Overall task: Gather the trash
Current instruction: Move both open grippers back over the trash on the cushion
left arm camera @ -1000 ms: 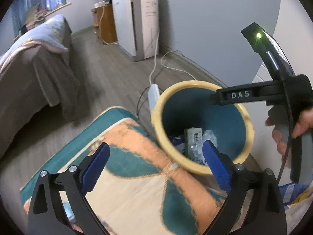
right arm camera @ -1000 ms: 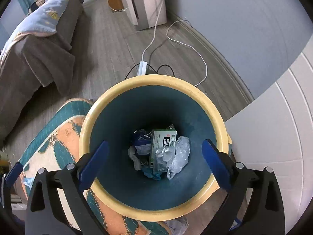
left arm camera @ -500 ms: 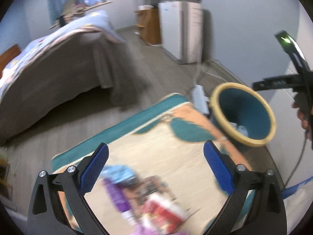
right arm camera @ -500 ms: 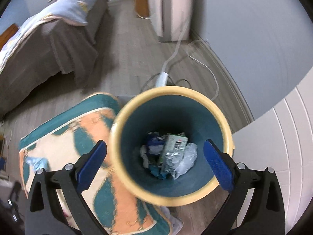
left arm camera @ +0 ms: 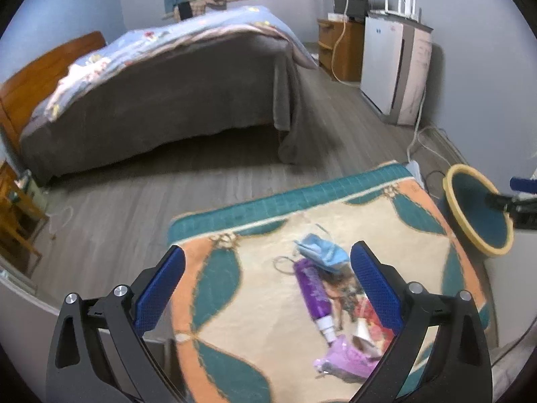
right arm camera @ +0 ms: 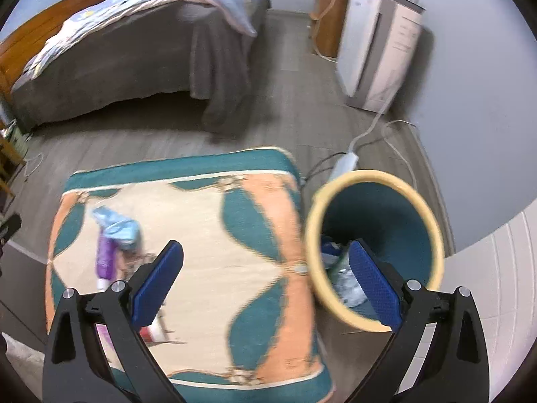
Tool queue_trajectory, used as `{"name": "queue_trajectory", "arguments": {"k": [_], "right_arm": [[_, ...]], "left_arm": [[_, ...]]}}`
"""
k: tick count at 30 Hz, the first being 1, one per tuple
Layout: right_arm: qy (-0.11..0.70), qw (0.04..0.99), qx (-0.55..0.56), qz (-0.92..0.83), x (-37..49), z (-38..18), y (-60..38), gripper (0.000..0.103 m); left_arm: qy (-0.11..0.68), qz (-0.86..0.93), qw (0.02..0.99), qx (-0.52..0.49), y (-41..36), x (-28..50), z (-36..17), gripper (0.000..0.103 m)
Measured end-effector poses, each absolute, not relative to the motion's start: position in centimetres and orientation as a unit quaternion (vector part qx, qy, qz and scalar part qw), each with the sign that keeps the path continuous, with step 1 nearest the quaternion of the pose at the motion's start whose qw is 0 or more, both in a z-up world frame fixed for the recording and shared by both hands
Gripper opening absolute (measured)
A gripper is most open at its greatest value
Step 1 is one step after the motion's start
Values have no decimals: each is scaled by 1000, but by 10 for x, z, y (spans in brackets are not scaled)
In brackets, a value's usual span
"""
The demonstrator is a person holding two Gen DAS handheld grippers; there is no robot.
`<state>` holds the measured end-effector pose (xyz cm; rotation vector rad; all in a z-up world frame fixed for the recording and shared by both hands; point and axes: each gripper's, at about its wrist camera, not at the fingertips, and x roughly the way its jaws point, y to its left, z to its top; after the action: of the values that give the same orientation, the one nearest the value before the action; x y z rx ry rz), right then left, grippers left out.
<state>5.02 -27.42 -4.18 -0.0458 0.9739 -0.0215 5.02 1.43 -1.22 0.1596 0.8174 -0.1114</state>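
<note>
Bedroom floor, grey boards, with a patterned rug (left arm camera: 255,305) beside a yellow-rimmed bin (right arm camera: 376,245) that already holds some rubbish. Both the left gripper (left arm camera: 267,288) and the right gripper (right arm camera: 265,282) are spread wide and empty. Litter lies on the rug: a purple tube (left arm camera: 313,294), a blue mask (left arm camera: 322,252), and wrappers (left arm camera: 349,357). The step looks like reaching for the next piece; it calls for lowering the left gripper over the tube.

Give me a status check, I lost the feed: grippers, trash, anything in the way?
Left gripper open, empty, over trash pile on rug. Right gripper open, empty, beside bin. Bin holds trash. Path clear.
</note>
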Motion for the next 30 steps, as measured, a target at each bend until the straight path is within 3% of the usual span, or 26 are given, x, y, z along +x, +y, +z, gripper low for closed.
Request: {"name": "queue_trajectory", "arguments": {"k": [19, 30], "right_arm": [[508, 858, 48, 50, 78, -86, -186, 97], [523, 848, -35, 84, 113, -117, -149, 97]], "left_arm": [[410, -28, 907, 89, 48, 54, -32, 98], [455, -46, 885, 83, 50, 80, -60, 98]]}}
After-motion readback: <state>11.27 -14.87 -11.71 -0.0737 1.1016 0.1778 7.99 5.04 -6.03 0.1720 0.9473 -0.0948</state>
